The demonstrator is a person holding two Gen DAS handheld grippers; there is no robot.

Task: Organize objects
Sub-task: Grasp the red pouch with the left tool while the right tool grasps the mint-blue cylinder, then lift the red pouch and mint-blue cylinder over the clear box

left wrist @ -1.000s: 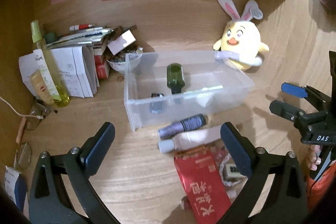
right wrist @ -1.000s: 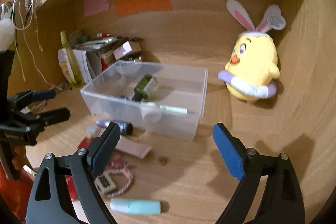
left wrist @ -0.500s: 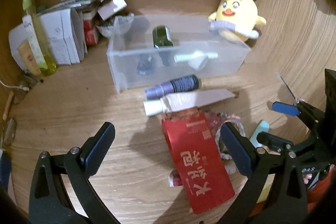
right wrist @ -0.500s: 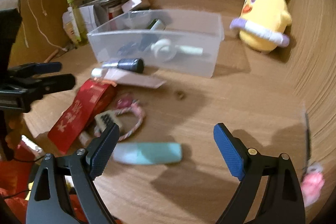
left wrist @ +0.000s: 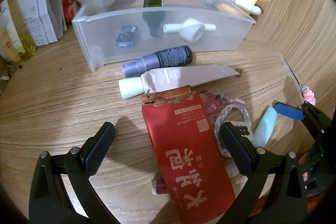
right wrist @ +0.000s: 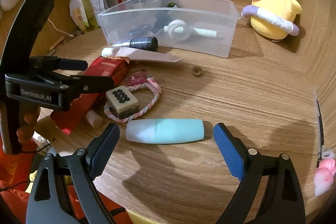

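A red packet (left wrist: 189, 140) lies on the wooden desk under my open left gripper (left wrist: 167, 131), whose fingers straddle it without touching. My right gripper (right wrist: 166, 131) is open too, and a mint-green tube (right wrist: 166, 130) lies crosswise between its blue pads (right wrist: 229, 152), untouched. A clear plastic bin (left wrist: 100, 14) stands behind, holding a green bottle (left wrist: 154, 9), a white funnel-shaped piece (left wrist: 191, 32) and a small blue pack (left wrist: 126, 37). In front of the bin lie a purple-black bottle (left wrist: 159, 59) and a beige tube (left wrist: 178, 77). A mahjong tile (right wrist: 122, 98) rests in a rope ring (right wrist: 155, 93).
A yellow chick plush (right wrist: 273, 9) sits at the back right beside the bin. Papers and boxes (left wrist: 42, 14) and a yellow-green spray bottle (right wrist: 83, 5) crowd the back left. A pink charm (right wrist: 324, 173) lies at the right edge. Wooden walls close in the back and right.
Both grippers have sunk and tipped down towards the desk. The red packet has come under the left gripper, and the mint tube has come between the right fingers. Both grippers stay wide open.
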